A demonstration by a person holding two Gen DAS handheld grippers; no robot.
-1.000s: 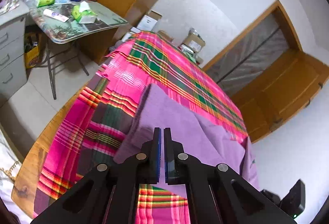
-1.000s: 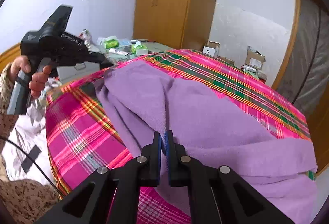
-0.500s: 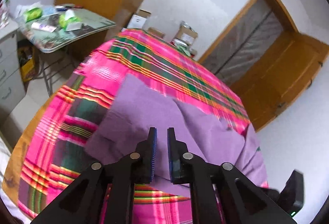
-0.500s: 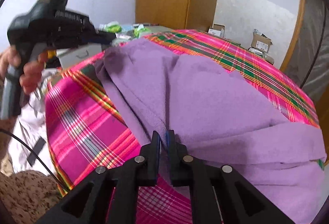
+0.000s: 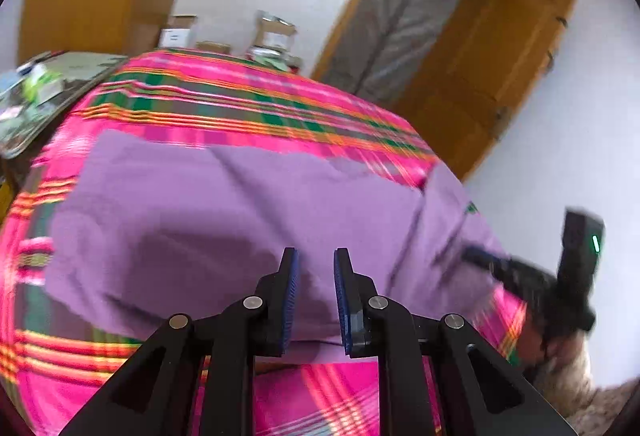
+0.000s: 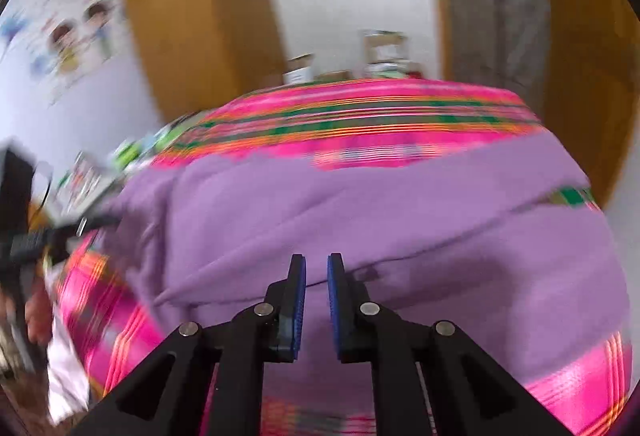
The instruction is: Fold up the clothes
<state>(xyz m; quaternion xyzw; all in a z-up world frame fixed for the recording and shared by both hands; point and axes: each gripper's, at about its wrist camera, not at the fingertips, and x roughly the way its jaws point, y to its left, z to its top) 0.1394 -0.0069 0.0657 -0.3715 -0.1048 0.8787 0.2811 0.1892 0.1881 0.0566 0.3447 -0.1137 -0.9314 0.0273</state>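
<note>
Now the left gripper [image 5: 314, 300] is opening its jaws, empty, just over the purple garment [image 5: 224, 220] that is lying half-folded across the pink plaid bedspread [image 5: 248, 107]. Further right, the right gripper [image 6: 316, 306] is likewise parting, nothing between its pads. I'd say both should be lifting clear before smoothing the fold.
</note>
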